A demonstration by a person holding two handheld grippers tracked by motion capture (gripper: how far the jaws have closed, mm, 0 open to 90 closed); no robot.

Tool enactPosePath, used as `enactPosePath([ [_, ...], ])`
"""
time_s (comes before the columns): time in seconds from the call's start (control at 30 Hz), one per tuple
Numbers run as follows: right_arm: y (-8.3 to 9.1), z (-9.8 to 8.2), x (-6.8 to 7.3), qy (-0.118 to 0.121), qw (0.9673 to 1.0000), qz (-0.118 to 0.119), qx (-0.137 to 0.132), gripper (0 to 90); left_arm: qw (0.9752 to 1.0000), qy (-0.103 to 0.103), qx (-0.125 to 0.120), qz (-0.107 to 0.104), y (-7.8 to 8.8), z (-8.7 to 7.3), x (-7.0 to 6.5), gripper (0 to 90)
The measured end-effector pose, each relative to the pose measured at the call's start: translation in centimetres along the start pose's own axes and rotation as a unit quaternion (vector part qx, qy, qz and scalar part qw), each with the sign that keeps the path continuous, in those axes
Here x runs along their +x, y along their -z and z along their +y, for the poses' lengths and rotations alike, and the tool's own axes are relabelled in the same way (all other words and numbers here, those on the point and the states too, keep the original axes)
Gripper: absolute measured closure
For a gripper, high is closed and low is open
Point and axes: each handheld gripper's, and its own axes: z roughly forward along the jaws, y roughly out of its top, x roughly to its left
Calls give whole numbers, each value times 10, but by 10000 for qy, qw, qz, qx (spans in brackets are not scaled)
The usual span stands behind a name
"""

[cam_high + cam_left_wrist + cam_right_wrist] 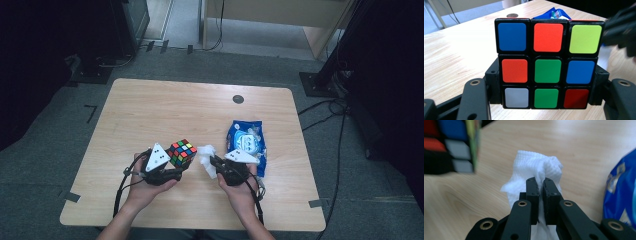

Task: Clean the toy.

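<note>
My left gripper (175,167) is shut on a Rubik's cube (181,152), held just above the table near its front. In the left gripper view the cube (548,63) stands between the jaws, showing a mixed face of blue, orange, yellow, green, white and red squares. To its right, my right gripper (212,161) is shut on a crumpled white wipe (208,159). In the right gripper view the wipe (534,168) bunches out past the pinched fingertips (533,185), and the blurred cube (451,145) sits at the upper left.
A blue wipe packet (246,144) lies on the wooden table (165,105) just right of my right gripper; its blue edge (621,195) lies close at the right. A round dark grommet (238,99) sits near the far edge. Cables and stands surround the table.
</note>
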Motion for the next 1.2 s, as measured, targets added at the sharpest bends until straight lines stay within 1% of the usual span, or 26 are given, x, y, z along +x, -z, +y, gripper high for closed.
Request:
enactPosePath([
  [0.03,4,4,2,48,10000,17,-72,858,10000,8,3,-9,0,0,0,340],
  [0.07,13,10,5,68,9997,73,-223,856,10000,-12,27,-27,-2,-1,-1,340],
  [0.1,13,10,5,68,9997,73,-223,856,10000,-12,27,-27,-2,-1,-1,340],
  [0.13,21,16,8,65,9993,79,-368,856,10000,-19,43,-37,-2,-1,-2,340],
  [0.17,21,16,8,65,9993,79,-368,856,10000,-31,56,-43,-3,-1,-3,340],
  [0.27,32,24,15,113,9981,163,-580,856,9999,-46,95,-86,-7,-3,-6,340],
  [0.3,36,27,18,125,9977,229,-620,855,9998,-66,118,-112,-8,-4,-8,340],
  [0.33,42,31,26,189,9961,404,-757,852,9998,-89,146,-130,-10,-4,-10,340],
  [0.37,42,31,26,189,9961,404,-757,852,9996,-125,180,-170,-11,-5,-12,340],
  [0.4,44,32,30,236,9952,494,-813,850,9995,-136,180,-205,-13,-6,-15,340],
  [0.5,46,34,43,363,9929,752,-853,845,9990,-258,205,-312,-16,-6,-24,340],
  [0.57,43,33,50,450,9924,835,-785,842,9985,-349,171,-381,-17,-6,-29,340],
  [0.63,39,31,52,492,9927,857,-692,841,9981,-424,131,-431,-16,-5,-33,340],
  [0.7,36,28,51,439,9930,873,-668,840,9979,-468,166,-410,-17,-5,-34,340],
  [0.77,34,27,48,408,9931,893,-647,839,9977,-479,175,-440,-17,-6,-33,340],
  [0.83,34,27,47,394,9935,860,-633,837,9976,-490,140,-469,-17,-6,-34,340],
  [0.9,33,27,43,380,9940,804,-630,836,9971,-551,93,-509,-15,-6,-35,340],
  [0.93,33,27,41,357,9943,783,-634,835,9967,-644,38,-490,-13,-5,-36,340],
  [0.97,33,27,41,357,9943,783,-634,835,9967,-644,38,-490,-13,-5,-36,340],
  [1.0,32,27,35,287,9952,725,-594,834,9966,-665,19,-480,-12,-4,-36,340],
  [1.03,32,27,35,287,9952,725,-594,834,9966,-665,19,-480,-12,-4,-36,340],
  [1.07,31,26,32,253,9957,679,-576,834,9966,-671,11,-469,-11,-4,-35,340],
  [1.17,28,24,20,23,9972,580,-472,833,9966,-684,-26,-454,-9,-2,-33,340],
  [1.2,25,22,12,-45,9982,440,-402,834,9967,-669,-53,-450,-8,-2,-32,340],
])
